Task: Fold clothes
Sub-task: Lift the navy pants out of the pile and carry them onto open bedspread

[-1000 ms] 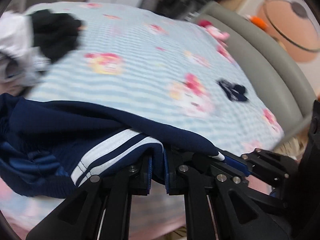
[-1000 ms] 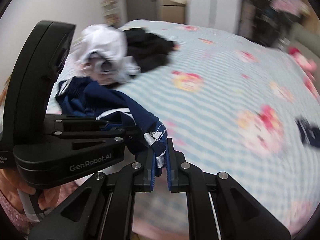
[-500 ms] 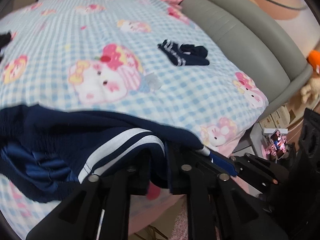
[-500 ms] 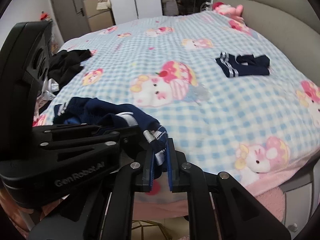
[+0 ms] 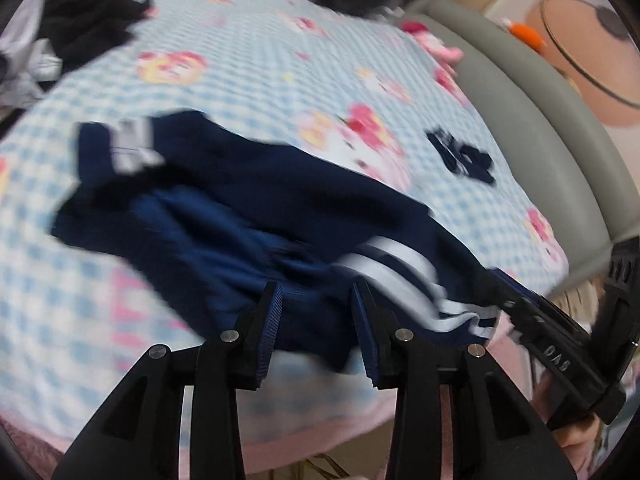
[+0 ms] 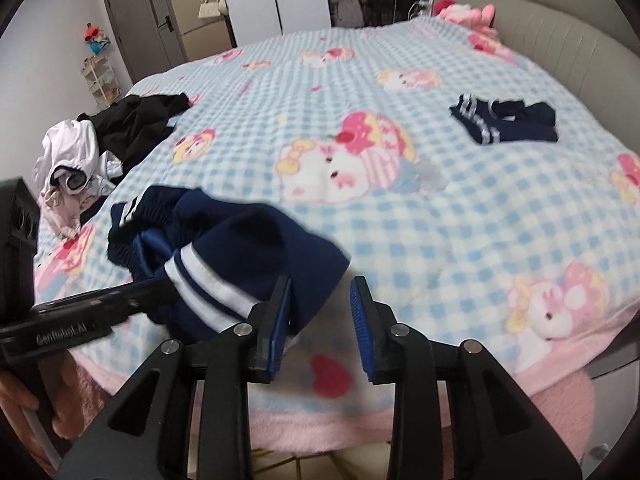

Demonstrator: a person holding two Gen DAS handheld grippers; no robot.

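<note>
navy blue knit garment with white stripes (image 6: 240,256) lies bunched at the bed's (image 6: 460,216) near edge, unfolded. left gripper (image 5: 316,320) and right gripper (image 6: 320,312) fingers spreading, pinching nothing. small folded navy piece (image 6: 504,118) near the headboard edge; dark and white clothes heap (image 6: 104,140) waits at the far corner.

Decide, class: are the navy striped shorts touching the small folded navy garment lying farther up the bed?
Apart. The right wrist view shows bare checked blanket between the navy striped shorts and the small folded navy garment.
</note>
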